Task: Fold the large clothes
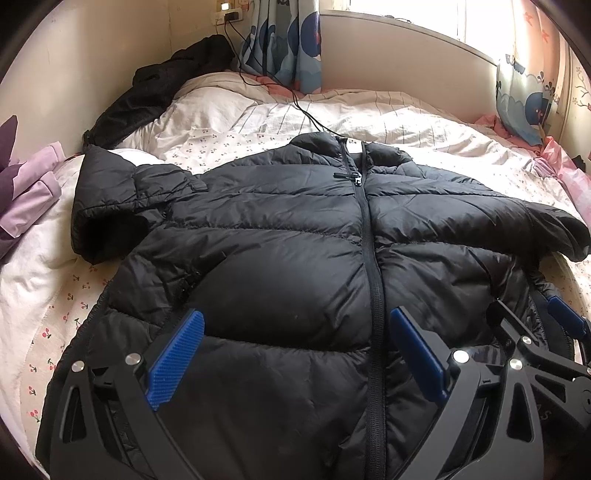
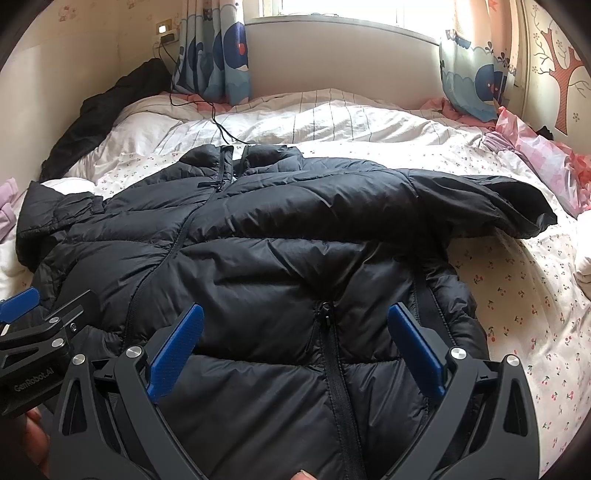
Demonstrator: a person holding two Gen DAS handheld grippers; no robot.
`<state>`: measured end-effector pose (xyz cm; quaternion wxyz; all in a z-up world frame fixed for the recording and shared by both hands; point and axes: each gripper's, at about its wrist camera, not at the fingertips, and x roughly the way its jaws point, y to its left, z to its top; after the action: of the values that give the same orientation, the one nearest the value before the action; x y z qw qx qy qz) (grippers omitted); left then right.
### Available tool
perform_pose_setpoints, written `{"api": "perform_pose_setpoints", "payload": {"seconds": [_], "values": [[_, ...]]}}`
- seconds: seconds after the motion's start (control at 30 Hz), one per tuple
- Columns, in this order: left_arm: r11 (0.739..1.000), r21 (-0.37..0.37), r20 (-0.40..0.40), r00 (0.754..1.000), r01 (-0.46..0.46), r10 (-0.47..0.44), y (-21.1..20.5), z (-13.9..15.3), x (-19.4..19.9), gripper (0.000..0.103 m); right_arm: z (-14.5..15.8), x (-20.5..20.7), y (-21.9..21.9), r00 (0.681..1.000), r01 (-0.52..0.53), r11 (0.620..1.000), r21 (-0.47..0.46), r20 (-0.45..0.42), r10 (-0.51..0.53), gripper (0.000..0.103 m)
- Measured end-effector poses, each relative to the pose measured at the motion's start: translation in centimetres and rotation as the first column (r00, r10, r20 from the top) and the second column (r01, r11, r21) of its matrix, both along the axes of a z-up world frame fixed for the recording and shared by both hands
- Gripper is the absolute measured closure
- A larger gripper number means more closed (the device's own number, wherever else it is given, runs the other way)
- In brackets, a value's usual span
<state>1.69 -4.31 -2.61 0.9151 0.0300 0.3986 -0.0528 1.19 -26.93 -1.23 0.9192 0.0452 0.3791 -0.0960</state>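
Nearest to us in the left wrist view, our left gripper has its two blue ribbed pads spread wide, nothing between them. They hover over the lower front of the black quilted puffer jacket, and we cannot tell whether they touch the fabric. At four o'clock in that view the right gripper shows just beside it, over the jacket's hem side.

In the right wrist view our right gripper is likewise spread wide and holds nothing, its blue pads framing the black pocket zipper on the jacket's front. A bit of a hand shows at seven o'clock, behind the black frame.

The jacket lies face up and zipped along its black centre zipper, spread flat on the white duvet printed with small red cherries. Its collar points to twelve o'clock. One sleeve lies out toward nine o'clock in the left view, doubled back on itself; the other reaches toward three o'clock.

Farther off — a thin black cable runs across the striped bedding toward a wall socket at eleven o'clock. A second dark garment is heaped against the wall at ten o'clock, and blue patterned curtains hang below the bright window at twelve.
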Motion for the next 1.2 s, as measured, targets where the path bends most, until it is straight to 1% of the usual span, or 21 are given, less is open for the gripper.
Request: {"api": "perform_pose_setpoints", "payload": {"seconds": [0.53,0.97,1.07,1.2], "values": [[1.000,0.009,0.007,1.000,-0.006,0.006,0.0,0.1,0.1,0.007,-0.1,0.0,-0.3,1.000,-0.001,1.000,0.000,-0.006,0.001,0.007],[1.000,-0.003,-0.008,1.000,-0.005,0.005,-0.2,-0.4,0.8,0.007,-0.6,0.5,-0.8,1.000,-0.013,1.000,0.013,-0.021,0.013,0.007],[1.000,-0.006,-0.014,1.000,-0.002,0.002,-0.4,-0.5,1.0,0.007,-0.6,0.6,-0.8,1.000,-0.009,1.000,-0.011,-0.028,0.009,0.007],[1.000,-0.031,-0.028,1.000,-0.004,0.003,-0.2,-0.7,1.4,0.007,0.3,0.5,-0.8,1.000,-0.020,0.995,-0.095,-0.023,0.018,0.007]]}}
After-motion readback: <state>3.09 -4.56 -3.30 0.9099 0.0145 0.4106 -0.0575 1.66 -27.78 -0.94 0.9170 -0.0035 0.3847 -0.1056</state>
